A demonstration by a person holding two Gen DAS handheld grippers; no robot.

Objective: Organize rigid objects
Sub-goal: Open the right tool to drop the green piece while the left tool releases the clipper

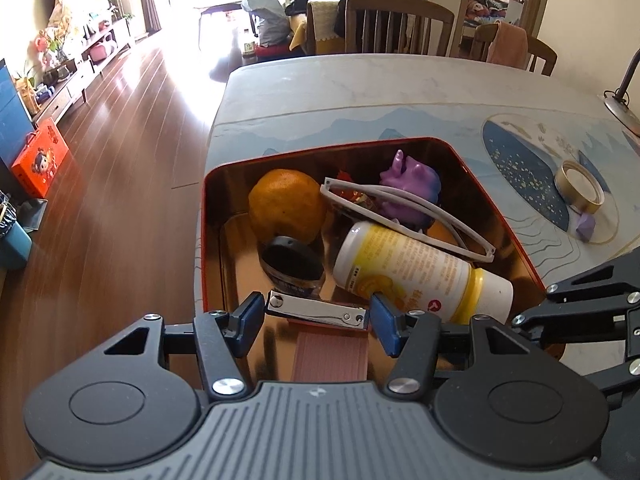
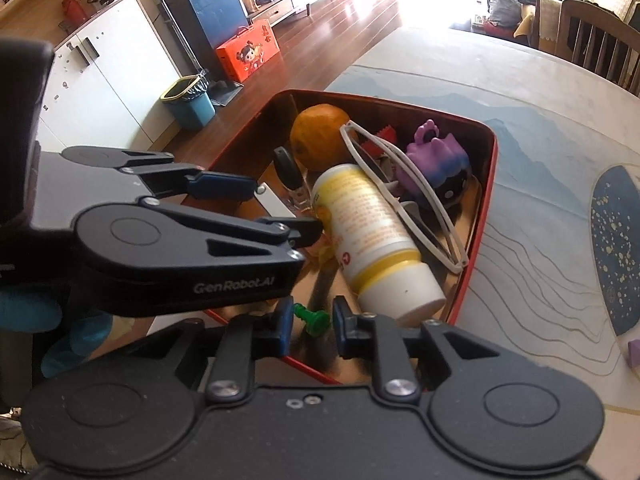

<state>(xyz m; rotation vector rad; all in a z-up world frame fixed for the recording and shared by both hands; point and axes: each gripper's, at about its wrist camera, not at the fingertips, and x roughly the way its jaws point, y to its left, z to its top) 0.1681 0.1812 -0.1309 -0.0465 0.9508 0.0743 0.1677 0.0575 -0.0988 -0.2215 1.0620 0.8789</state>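
Note:
A red tin box (image 1: 500,216) with a shiny gold inside stands on the table; it also shows in the right wrist view (image 2: 486,184). It holds an orange (image 1: 286,206), white sunglasses (image 1: 404,212), a purple toy (image 1: 412,184), a yellow-white bottle (image 1: 416,270) and a black car key (image 1: 292,262). My left gripper (image 1: 316,316) is over the box's near end, its jaws at both ends of a silver nail clipper (image 1: 316,312). My right gripper (image 2: 308,322) has a small green piece (image 2: 312,318) between its jaws, with gaps showing, over the box's near corner.
A gold tape roll (image 1: 578,192) and a small purple block (image 1: 586,226) lie on the table to the right of the box. A lamp base (image 1: 622,106) stands at the far right. Wooden chairs (image 1: 398,26) stand behind the table. The table's left edge drops to the wood floor.

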